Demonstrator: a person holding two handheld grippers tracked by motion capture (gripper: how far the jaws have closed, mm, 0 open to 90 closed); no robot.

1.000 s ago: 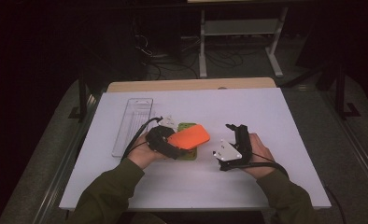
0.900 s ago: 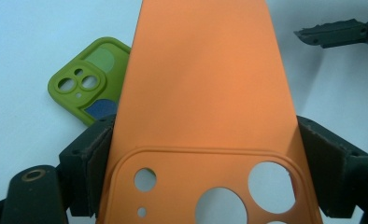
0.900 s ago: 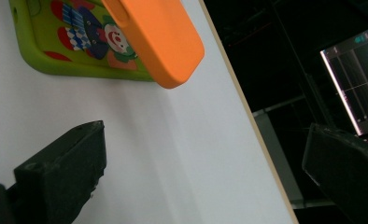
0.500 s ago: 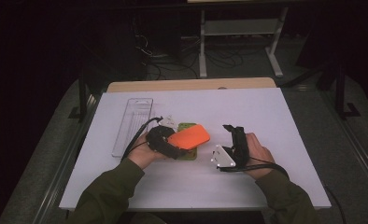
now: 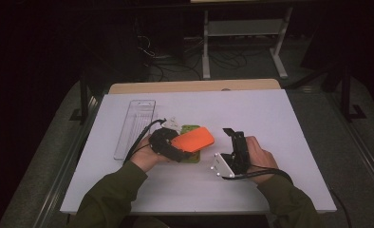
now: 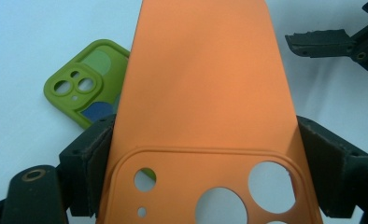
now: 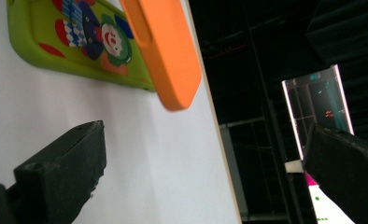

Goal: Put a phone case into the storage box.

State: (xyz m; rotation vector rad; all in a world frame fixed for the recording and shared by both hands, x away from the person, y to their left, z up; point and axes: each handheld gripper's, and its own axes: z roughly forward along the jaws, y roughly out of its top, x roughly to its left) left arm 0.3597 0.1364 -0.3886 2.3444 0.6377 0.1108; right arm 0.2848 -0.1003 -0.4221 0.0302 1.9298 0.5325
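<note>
Orange phone case (image 5: 192, 140): centre of the high view, tilted, raised over the counter (image 5: 280, 118); camera-cutout end sits in the left gripper, far end points toward the right gripper.
Left gripper (image 5: 168, 142): left of centre in the high view; fingers (image 6: 86, 158) closed onto the two long edges of the orange phone case (image 6: 205, 88), one pad per side, seen clearly in the left gripper view.
Green phone case (image 5: 191, 130): flat on the counter, under and behind the orange one, partly covered by it; camera bump at left of the left gripper view (image 6: 86, 84); printed clown figure on it in the right gripper view (image 7: 79, 39).
Right gripper (image 5: 235, 145): right of centre in the high view, near the orange case, not touching it; fingers (image 7: 65, 168) spread wide, nothing between them.
Clear tray (image 5: 135, 126): upper left on the counter, lying lengthwise, apart from both cases.
Counter: white top, wooden edge at the far side.
</note>
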